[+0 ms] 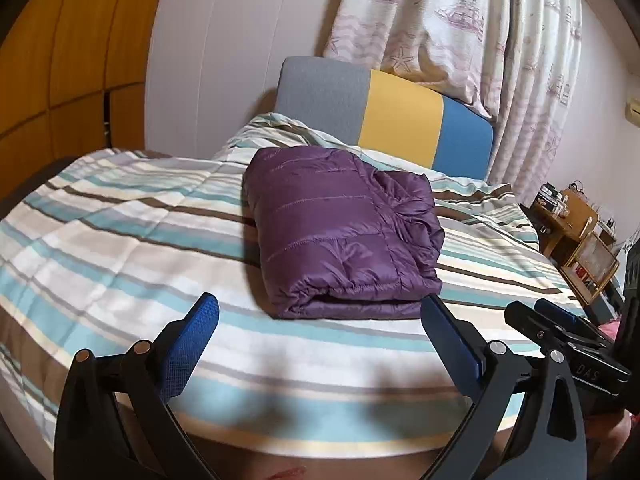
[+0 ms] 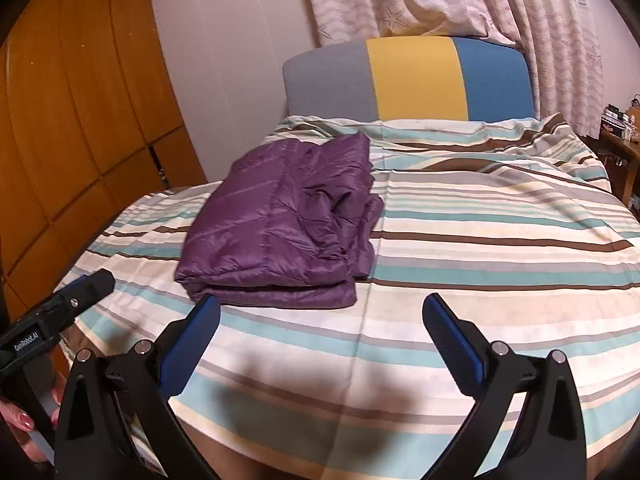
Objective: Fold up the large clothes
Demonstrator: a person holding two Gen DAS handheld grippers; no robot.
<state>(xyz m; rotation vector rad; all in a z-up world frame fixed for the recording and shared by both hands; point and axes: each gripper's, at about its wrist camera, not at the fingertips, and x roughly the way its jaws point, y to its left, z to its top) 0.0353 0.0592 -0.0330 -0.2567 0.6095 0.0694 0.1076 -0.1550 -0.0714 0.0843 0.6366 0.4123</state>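
Note:
A purple quilted puffer jacket (image 1: 340,232) lies folded into a thick rectangular bundle on the striped bed cover (image 1: 120,220). It also shows in the right wrist view (image 2: 280,224), left of centre. My left gripper (image 1: 320,320) is open and empty, held just short of the bundle's near edge. My right gripper (image 2: 320,316) is open and empty, near the bundle's near right corner, not touching it. The right gripper's tip (image 1: 560,328) shows at the right of the left wrist view; the left gripper's tip (image 2: 80,292) shows at the left of the right wrist view.
A grey, yellow and blue headboard (image 1: 384,116) stands at the bed's far end under patterned curtains (image 1: 460,20). Orange wooden wardrobe doors (image 2: 80,120) stand on the left. A cluttered wooden bedside shelf (image 1: 576,232) stands at the right. The striped cover (image 2: 500,240) lies flat right of the jacket.

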